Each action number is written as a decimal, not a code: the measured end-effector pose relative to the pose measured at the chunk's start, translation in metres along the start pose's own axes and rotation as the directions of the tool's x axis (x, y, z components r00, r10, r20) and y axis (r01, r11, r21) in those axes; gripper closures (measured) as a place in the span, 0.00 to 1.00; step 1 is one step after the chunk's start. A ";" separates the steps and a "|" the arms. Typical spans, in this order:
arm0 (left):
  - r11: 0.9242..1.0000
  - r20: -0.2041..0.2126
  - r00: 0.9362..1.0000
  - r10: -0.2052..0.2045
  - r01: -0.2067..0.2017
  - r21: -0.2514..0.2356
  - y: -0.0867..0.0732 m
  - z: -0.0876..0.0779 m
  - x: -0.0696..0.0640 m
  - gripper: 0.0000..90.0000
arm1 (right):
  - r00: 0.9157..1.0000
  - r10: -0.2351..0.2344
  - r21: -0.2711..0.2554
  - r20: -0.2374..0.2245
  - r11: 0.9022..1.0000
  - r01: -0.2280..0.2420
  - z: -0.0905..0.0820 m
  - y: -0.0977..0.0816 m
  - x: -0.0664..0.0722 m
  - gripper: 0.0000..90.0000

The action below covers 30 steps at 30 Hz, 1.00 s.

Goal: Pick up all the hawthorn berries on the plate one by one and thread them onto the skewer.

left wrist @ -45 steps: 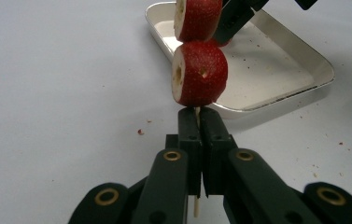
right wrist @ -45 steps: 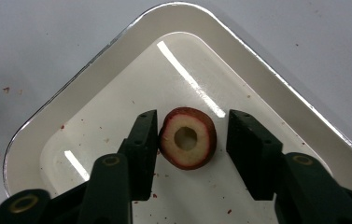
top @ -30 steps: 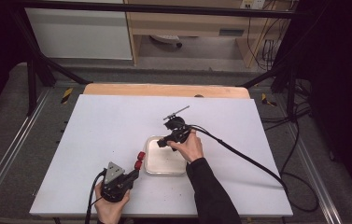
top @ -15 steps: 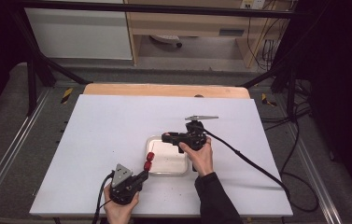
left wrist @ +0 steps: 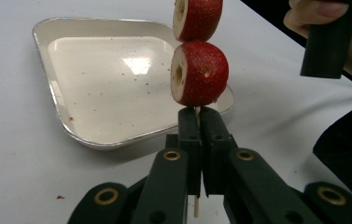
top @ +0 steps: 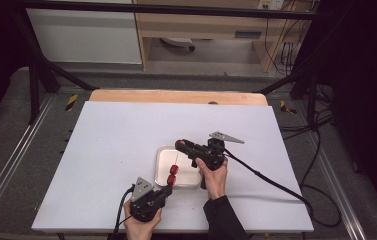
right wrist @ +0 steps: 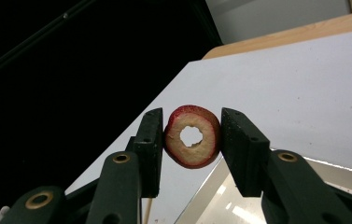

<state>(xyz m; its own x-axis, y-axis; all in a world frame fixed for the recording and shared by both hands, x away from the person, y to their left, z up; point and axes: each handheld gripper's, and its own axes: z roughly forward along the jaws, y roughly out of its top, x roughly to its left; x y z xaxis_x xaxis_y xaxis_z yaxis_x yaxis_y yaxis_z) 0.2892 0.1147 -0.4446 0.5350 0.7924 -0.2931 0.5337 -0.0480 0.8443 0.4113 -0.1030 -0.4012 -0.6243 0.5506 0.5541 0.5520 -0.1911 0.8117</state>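
Red cored fruit slice (right wrist: 193, 142) clenched in right gripper (right wrist: 191, 140); skewer (left wrist: 196, 112) pinched in left gripper (left wrist: 200, 122).

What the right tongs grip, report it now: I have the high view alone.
Observer: The right tongs are shut on a red-skinned, pale-fleshed ring of fruit, cored through, and its hole is clear.
Operator: Now give me the left tongs' grip.
Observer: The left tongs are shut on a thin wooden skewer, just under the lower of two red cored fruit pieces threaded on it.
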 end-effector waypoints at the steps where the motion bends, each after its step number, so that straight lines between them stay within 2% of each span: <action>1: 1.000 0.001 1.000 -0.005 0.005 0.000 0.000 0.001 0.000 0.98 | 1.000 -0.002 -0.001 -0.004 1.000 0.002 0.000 0.000 0.000 0.68; 12: 0.999 0.004 0.999 -0.043 0.043 0.005 0.001 0.004 0.002 0.98 | 0.999 -0.033 0.002 -0.031 0.999 0.033 -0.002 -0.002 0.003 0.68; 22: 0.998 0.014 0.998 -0.063 0.062 0.006 0.002 0.005 0.002 0.98 | 0.997 -0.061 0.016 -0.037 0.998 0.062 -0.002 -0.005 0.003 0.68; 30: 0.994 0.041 0.993 -0.114 0.114 0.005 0.003 0.006 0.001 0.98 | 0.989 -0.142 0.027 -0.050 0.989 0.144 -0.001 -0.011 0.002 0.68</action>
<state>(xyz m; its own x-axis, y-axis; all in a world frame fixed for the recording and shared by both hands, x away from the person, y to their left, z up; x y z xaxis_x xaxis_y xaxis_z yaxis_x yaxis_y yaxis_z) 0.2953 0.1124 -0.4447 0.4975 0.7668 -0.4056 0.5942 0.0395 0.8034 0.4034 -0.1002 -0.4085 -0.7233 0.5310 0.4415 0.4714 -0.0876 0.8776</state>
